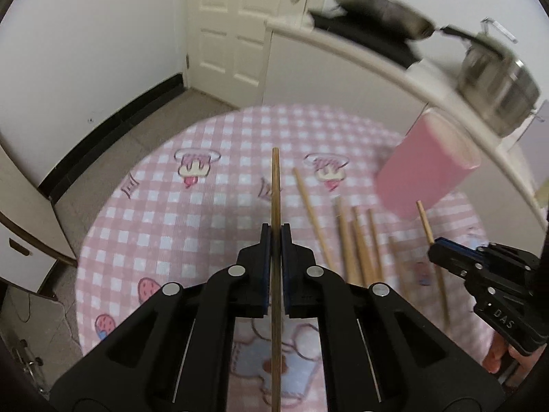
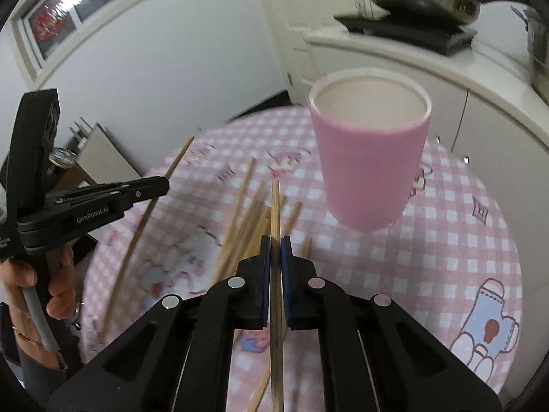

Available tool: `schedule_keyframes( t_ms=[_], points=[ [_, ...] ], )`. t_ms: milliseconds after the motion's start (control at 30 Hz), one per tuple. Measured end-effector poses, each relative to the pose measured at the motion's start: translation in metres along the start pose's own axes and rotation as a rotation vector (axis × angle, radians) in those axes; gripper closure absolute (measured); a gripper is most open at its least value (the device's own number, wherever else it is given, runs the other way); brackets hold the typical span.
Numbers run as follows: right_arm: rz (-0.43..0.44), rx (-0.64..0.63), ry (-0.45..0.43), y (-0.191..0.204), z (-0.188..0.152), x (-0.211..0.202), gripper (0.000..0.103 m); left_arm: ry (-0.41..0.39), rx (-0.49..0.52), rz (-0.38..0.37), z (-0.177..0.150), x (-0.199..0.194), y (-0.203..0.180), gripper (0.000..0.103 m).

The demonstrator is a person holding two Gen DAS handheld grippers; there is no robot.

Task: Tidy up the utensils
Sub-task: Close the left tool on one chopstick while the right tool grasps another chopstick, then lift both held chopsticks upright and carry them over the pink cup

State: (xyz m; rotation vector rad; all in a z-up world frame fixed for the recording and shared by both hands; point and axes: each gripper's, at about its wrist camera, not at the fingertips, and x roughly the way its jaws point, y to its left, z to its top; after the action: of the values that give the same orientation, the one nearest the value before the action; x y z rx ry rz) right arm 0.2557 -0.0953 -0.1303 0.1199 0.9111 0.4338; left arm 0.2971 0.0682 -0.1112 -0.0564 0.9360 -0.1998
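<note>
My left gripper is shut on a wooden chopstick that points forward above the round table. My right gripper is shut on another chopstick, held up above the pile. Several loose chopsticks lie on the pink checked tablecloth; they also show in the right wrist view. A pink cup stands upright and looks empty, just ahead and right of my right gripper; it also shows in the left wrist view. The right gripper shows at the right of the left wrist view, and the left gripper at the left of the right wrist view.
A white counter curves behind the table, with a wok on a black hob and a steel pot. A white door stands at the back. Grey floor lies left of the table.
</note>
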Motion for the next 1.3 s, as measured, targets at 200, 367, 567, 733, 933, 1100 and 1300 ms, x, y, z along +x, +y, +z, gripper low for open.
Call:
schedule_keyframes(
  t_ms=[200, 367, 567, 733, 933, 1100, 1300],
  points=[
    [0.072, -0.037, -0.128, 0.015, 0.013, -0.059, 0.098, -0.143, -0.004, -0.076, 0.006, -0.065, -0.023, 0.097],
    [0.076, -0.078, -0.226, 0.022, 0.026, -0.106, 0.098, -0.262, 0.023, -0.117, 0.012, -0.115, -0.049, 0.097],
    [0.017, -0.133, -0.408, 0.020, 0.048, -0.165, 0.098, -0.442, 0.034, -0.140, 0.029, -0.162, -0.087, 0.097],
    [-0.030, -0.134, -0.535, 0.005, 0.063, -0.182, 0.098, -0.551, -0.016, -0.184, 0.049, -0.175, -0.102, 0.097],
    [-0.099, -0.135, -0.678, -0.008, 0.079, -0.183, 0.098, -0.618, -0.090, -0.188, 0.074, -0.156, -0.111, 0.097],
    [-0.117, -0.124, -0.706, -0.019, 0.086, -0.163, 0.098, -0.600, -0.080, -0.173, 0.085, -0.130, -0.118, 0.097],
    [-0.126, -0.116, -0.614, -0.032, 0.084, -0.124, 0.098, -0.509, -0.072, -0.159, 0.083, -0.085, -0.116, 0.097]
  ],
)
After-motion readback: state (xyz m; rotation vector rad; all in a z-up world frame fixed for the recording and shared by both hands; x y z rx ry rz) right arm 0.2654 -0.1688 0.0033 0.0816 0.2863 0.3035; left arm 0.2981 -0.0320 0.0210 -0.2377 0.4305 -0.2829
